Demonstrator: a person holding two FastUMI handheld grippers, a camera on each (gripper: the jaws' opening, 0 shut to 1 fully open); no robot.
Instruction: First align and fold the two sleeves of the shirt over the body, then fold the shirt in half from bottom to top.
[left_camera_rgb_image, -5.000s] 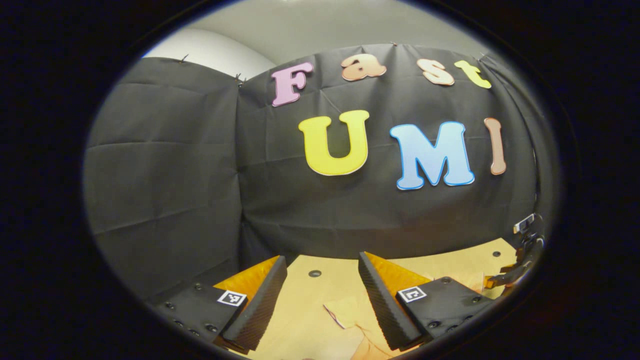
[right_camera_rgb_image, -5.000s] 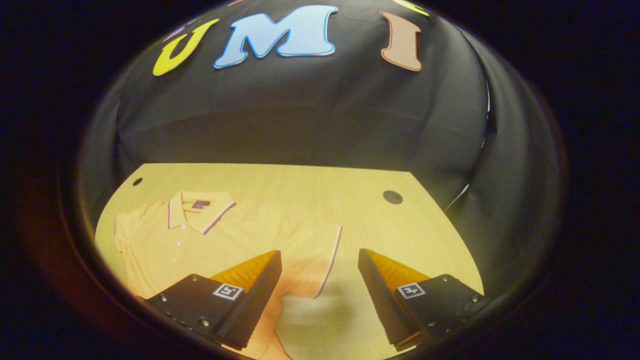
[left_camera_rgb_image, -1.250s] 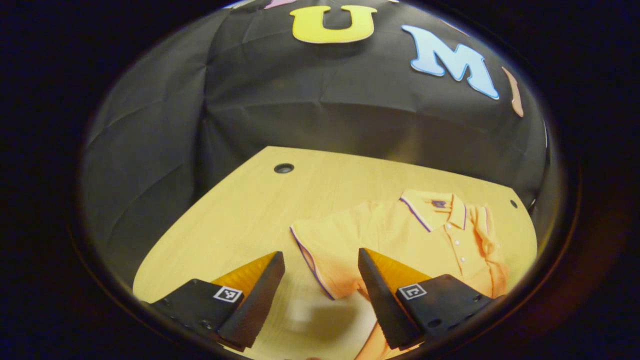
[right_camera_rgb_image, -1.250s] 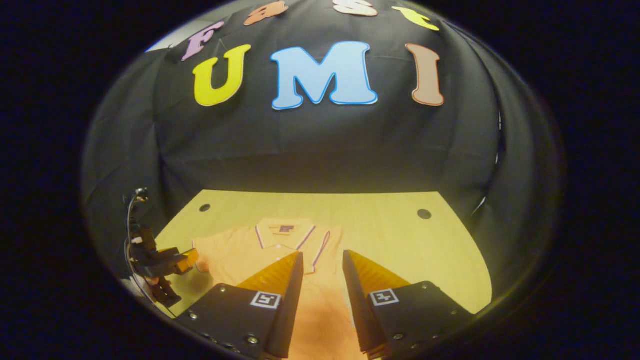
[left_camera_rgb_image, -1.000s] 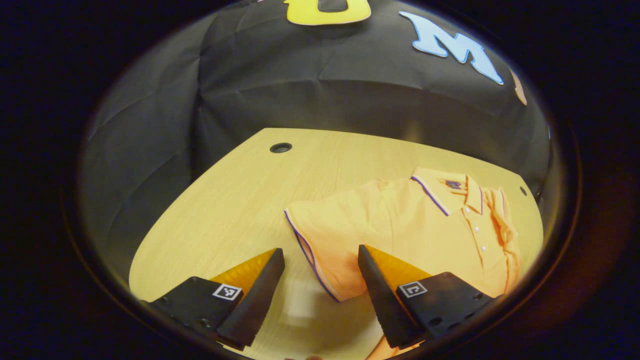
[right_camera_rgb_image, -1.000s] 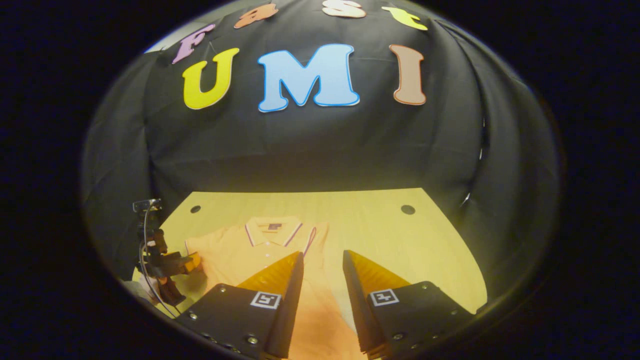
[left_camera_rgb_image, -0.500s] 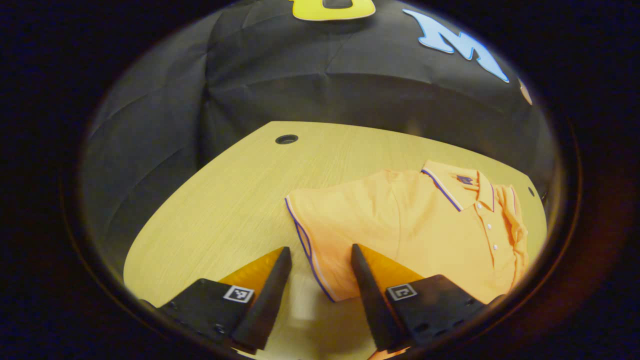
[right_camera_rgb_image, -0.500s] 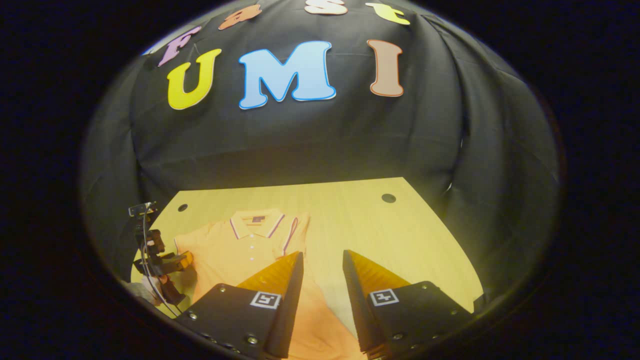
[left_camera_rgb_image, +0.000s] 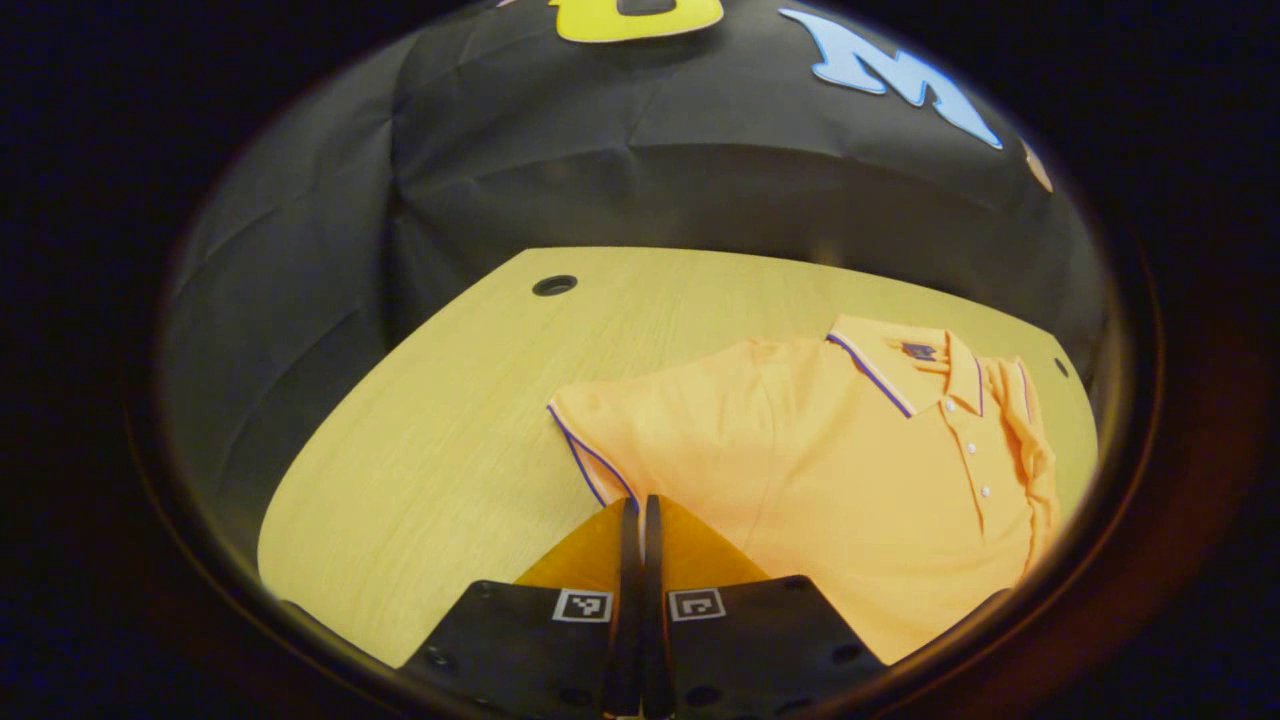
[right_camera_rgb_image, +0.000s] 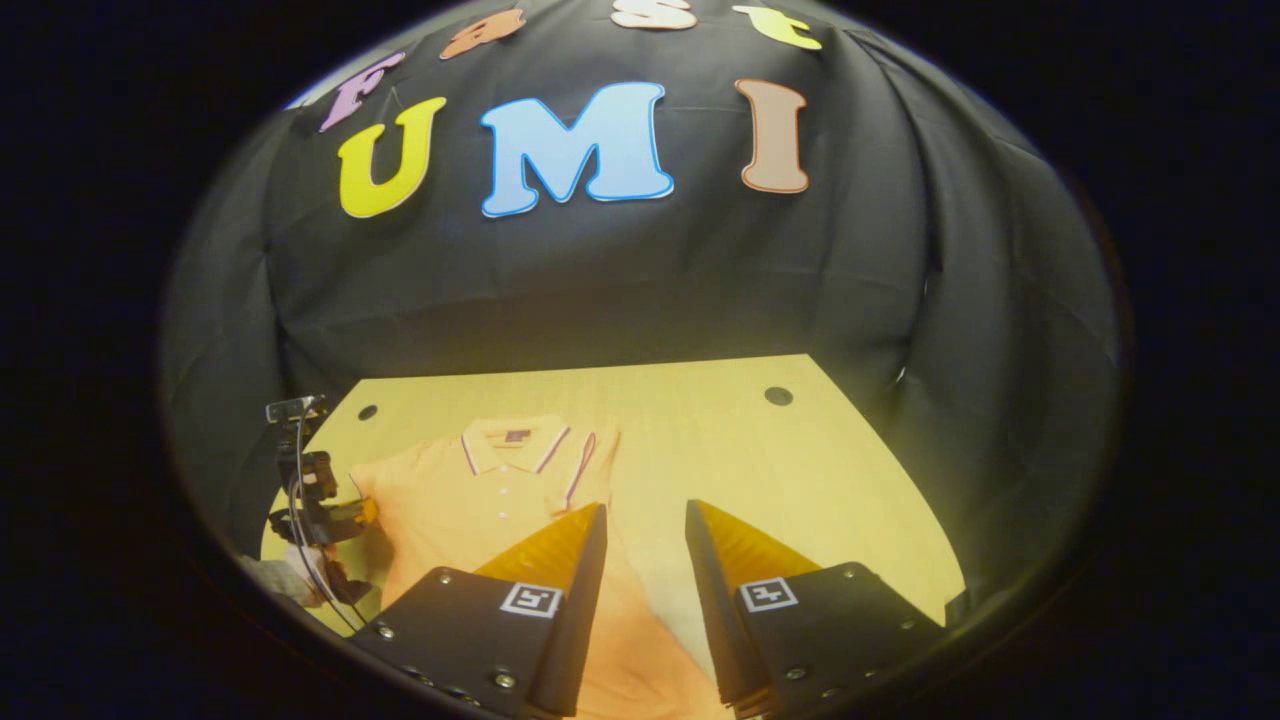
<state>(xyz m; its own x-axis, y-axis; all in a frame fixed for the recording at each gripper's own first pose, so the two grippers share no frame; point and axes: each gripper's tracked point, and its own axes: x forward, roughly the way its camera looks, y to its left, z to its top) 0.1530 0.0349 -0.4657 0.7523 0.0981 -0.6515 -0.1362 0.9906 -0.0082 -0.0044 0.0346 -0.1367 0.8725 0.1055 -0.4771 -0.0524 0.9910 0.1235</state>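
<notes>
While the left gripper view looks down along its own fingers, the left claw (left_camera_rgb_image: 634, 510) is clenched tight, its two fingers meeting at the purple-trimmed cuff of the sleeve (left_camera_rgb_image: 590, 455) of the orange short-sleeved polo shirt (left_camera_rgb_image: 850, 470); whether cloth is actually pinched between them cannot be told. Beyond and to the right of the claw, the shirt lies flat on the pale wooden counter (left_camera_rgb_image: 440, 430), collar farthest away.

Seen from the right gripper view, the right claw (right_camera_rgb_image: 645, 520) hangs released, fingers parted above the shirt's (right_camera_rgb_image: 480, 500) near edge, touching nothing. Far to its left, the left claw (right_camera_rgb_image: 362, 513) meets the sleeve.
</notes>
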